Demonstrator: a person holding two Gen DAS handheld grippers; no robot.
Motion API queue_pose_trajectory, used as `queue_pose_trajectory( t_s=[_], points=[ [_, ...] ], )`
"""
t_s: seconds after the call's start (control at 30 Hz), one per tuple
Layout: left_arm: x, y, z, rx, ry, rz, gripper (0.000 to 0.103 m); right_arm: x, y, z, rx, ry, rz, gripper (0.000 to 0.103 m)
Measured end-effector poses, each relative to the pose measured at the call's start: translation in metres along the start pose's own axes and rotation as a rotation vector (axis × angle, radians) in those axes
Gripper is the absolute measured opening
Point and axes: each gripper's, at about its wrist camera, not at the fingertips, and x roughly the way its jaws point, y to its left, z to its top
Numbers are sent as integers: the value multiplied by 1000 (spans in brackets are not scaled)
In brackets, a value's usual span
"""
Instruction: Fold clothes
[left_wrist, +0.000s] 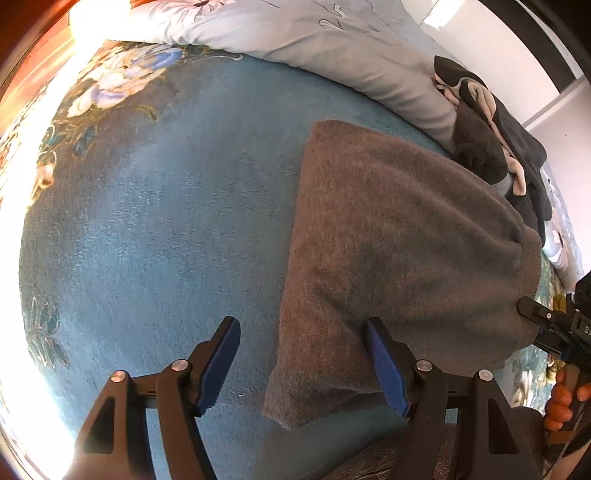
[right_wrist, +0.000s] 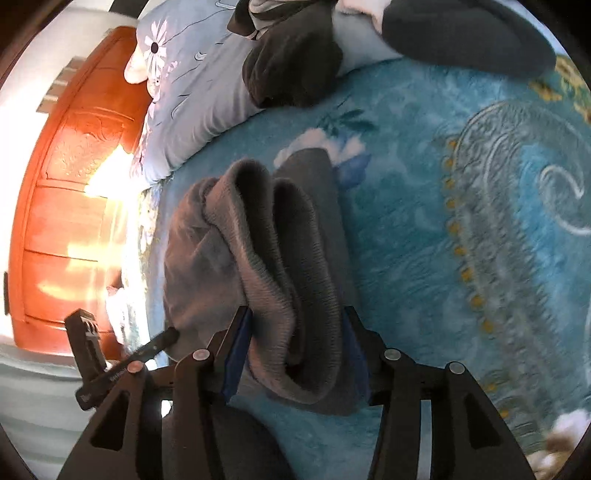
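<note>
Landmark: grey sweater (left_wrist: 399, 240), folded to a long panel, flat on the blue floral blanket (left_wrist: 166, 221).
Sweater, place: middle of the blanket, short of the pale duvet (left_wrist: 332, 48) and just beside the dark clothes pile (left_wrist: 495, 147) heaped at the duvet's edge.
Sweater, long axis: from the near corner by the left gripper away toward the duvet; ribbed hem end turned toward the right gripper.
Left gripper (left_wrist: 301, 363): spread wide, nothing between the pads; inner finger over the sweater's near long edge, outer finger over bare blanket beside it.
Right gripper (right_wrist: 297, 354): jaws part-open with the bunched ribbed hem between them; left pad seems to touch the knit, right pad hidden behind the fold, so a real pinch not confirmed, probably let go.
Right gripper, seen from the left wrist (left_wrist: 546, 325): at the sweater's far side edge, across the panel from the left gripper.
Hand (left_wrist: 565, 398): wrapped on the right gripper's handle, beside the sweater's near right corner.
Deciding relation: hem end lies straight ahead of and inside the right gripper; left gripper nearer the opposite long edge.
Step judged: one fold laid; hem end wanting a flattening or a further fold across the long axis.
Risk judged: thick rolled hem likely to spring open once freed.
</note>
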Motion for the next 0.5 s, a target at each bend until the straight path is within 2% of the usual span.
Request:
queue_pose_trajectory(
  t_s=[0.1,0.23,0.3,0.37,0.4,0.47,0.5],
  points=[
    [0,-2,-1,2,3,2,73,-6,11,-3,-21,-35,-10,51],
    [0,-3,-2,-6,7,-2,73,-7,16,-5,-32,-47,47,43],
    [-1,-3,-3,-9,8,-4,73,-2,7,-3,2,-39,10,43],
    [-2,-4,-4,-9,6,-5,73,4,-3,-1,58,-28,24,42],
    [-3,-5,-5,-8,5,-5,73,6,-6,0,77,-23,33,38],
    [-5,-6,-6,-7,3,-5,73,5,-6,3,86,-23,49,19],
    [-6,-6,-6,-5,2,-5,73,3,-2,4,72,-30,60,14]
  ],
)
